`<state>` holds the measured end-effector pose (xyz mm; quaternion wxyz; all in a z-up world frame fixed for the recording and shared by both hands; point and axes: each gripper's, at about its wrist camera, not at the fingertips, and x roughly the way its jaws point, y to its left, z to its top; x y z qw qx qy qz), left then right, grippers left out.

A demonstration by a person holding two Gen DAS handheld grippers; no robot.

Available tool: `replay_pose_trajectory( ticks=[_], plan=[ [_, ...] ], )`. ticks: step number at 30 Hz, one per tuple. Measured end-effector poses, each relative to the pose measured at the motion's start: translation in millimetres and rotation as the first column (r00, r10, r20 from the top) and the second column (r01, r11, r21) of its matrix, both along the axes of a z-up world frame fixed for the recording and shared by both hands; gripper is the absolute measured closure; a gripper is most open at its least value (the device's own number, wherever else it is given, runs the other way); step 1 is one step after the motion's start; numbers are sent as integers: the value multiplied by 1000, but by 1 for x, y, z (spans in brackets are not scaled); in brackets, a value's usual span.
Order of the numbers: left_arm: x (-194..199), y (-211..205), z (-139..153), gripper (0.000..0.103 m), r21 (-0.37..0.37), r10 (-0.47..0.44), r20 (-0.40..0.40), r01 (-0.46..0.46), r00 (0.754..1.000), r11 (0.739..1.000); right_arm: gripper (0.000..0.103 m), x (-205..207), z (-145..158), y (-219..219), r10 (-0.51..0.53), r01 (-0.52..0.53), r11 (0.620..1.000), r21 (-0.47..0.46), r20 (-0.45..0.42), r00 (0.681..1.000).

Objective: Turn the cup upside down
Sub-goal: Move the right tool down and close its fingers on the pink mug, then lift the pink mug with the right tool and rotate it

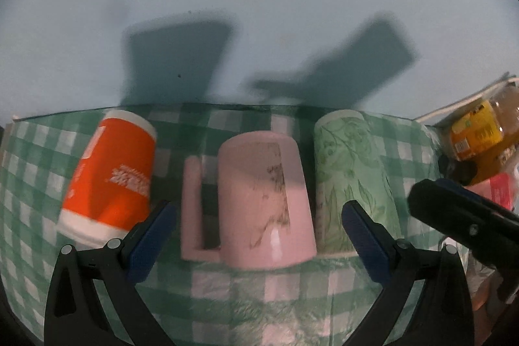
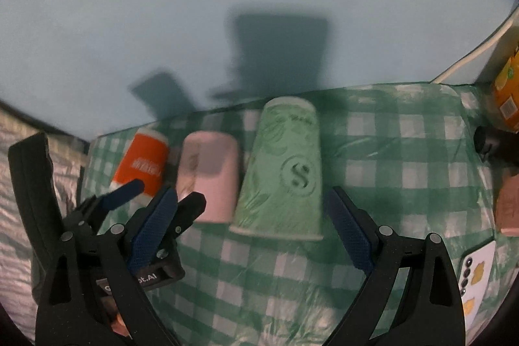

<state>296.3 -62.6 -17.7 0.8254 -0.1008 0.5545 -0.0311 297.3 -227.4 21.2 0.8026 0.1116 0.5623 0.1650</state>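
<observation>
Orange cup (image 1: 112,175): paper, white-banded, leftmost of the row, leaning with its wide rim low; whether it rests flat or is mid-tip I cannot tell.
Pink mug (image 1: 264,203): middle of the row, mouth down on the checked cloth (image 1: 227,291), block handle to its left; smudged side wall.
Green cup (image 2: 285,171): embossed paper, mouth down, just beside the mug on its right.
Left gripper (image 1: 259,239): fingers wide apart, empty, framing the pink mug without touching it.
Right gripper (image 2: 249,232): fingers spread, holding nothing, set before the green cup.
Handling, as a judgement: the paper cups look light and thin-walled, easy to crush or skid, so a soft pinch mid-wall suits; the mug looks stiffer and heavier, best taken across its body.
Worktop edge: a yellow-labelled bottle (image 1: 476,132) at the right, a phone (image 2: 475,278) near the right gripper.
</observation>
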Motion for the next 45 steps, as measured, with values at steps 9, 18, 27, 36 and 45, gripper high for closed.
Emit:
replay_pose_trajectory(
  ticks=[9, 18, 27, 36, 45],
  plan=[
    [24, -8, -20, 6, 15, -3, -57, 4, 998, 1000, 10, 12, -11, -8, -23, 23, 1000, -3, -20, 1000],
    [38, -12, -43, 29, 26, -4, -119, 7, 993, 1000, 10, 14, -21, -2, 8, -9, 1000, -8, -26, 1000],
    [38, -7, -36, 29, 35, -44, -93, 47, 995, 998, 10, 14, -22, -5, 8, -8, 1000, -5, -30, 1000],
    [15, -15, -12, 30, 57, -126, -32, 127, 992, 990, 10, -4, -13, -4, 16, -16, 1000, 20, 4, 1000],
    [-26, -11, 2, 30, 38, -160, 10, 159, 987, 986, 10, -28, 6, -8, 21, -23, 998, 59, 46, 999]
  ],
)
